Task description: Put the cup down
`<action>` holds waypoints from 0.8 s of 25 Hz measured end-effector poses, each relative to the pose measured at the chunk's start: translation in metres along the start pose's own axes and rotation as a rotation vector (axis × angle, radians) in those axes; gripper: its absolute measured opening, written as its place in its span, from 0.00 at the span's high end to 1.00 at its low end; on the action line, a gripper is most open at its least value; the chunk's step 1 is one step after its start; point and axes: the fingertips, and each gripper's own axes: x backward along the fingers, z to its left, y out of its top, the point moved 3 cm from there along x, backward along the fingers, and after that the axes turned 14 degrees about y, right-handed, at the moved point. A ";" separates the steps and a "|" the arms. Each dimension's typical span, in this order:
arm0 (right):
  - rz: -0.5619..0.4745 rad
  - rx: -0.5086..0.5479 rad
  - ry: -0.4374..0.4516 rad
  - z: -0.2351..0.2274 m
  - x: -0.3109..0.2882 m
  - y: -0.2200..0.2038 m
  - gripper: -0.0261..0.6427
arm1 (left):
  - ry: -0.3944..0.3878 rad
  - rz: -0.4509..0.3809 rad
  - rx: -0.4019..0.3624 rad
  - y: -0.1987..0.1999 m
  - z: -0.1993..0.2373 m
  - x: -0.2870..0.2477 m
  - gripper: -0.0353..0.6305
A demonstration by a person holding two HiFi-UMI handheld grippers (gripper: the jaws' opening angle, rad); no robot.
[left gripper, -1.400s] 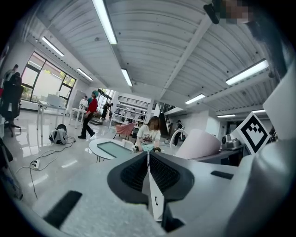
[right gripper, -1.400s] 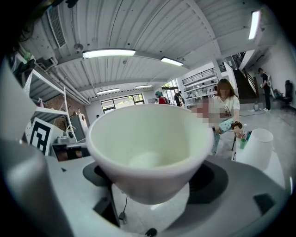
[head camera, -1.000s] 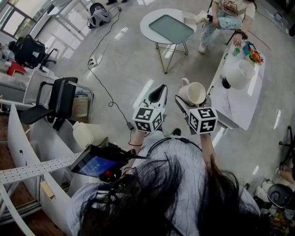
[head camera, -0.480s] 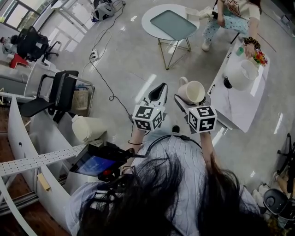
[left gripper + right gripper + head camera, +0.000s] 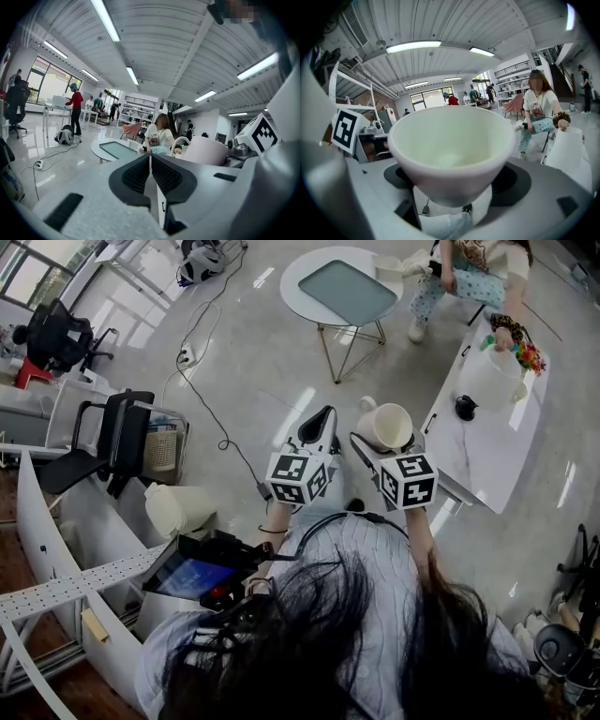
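A white cup (image 5: 389, 427) with a handle is held in the air, level with the person's chest, by my right gripper (image 5: 378, 443), whose jaws are shut on its sides. In the right gripper view the cup (image 5: 451, 150) fills the middle, mouth toward the camera, and it is empty. My left gripper (image 5: 314, 430) hangs just left of it with its jaws shut on nothing; the left gripper view shows the black pads (image 5: 133, 176) pressed together and the cup (image 5: 206, 149) to the right.
A long white table (image 5: 492, 442) on the right bears a white pitcher (image 5: 489, 381) and a small dark thing (image 5: 463, 408). A seated person (image 5: 473, 268) reaches toward it. A round table (image 5: 349, 290), an office chair (image 5: 117, 442), a white bin (image 5: 178, 509) and floor cables (image 5: 202, 381) lie around.
The cup and both grippers hold nearly the same place; the head view has drifted slightly. The seated person's hand has moved over the white pitcher.
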 end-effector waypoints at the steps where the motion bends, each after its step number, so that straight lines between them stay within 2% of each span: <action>1: 0.002 -0.002 0.001 -0.003 -0.004 0.001 0.30 | -0.002 -0.001 0.000 0.001 0.002 -0.006 0.92; 12: 0.009 -0.013 0.011 -0.056 -0.076 0.055 0.30 | 0.013 -0.017 0.014 0.044 0.051 -0.096 0.92; 20: 0.019 -0.047 -0.004 -0.089 -0.123 0.083 0.30 | 0.003 0.009 0.010 0.062 0.082 -0.148 0.92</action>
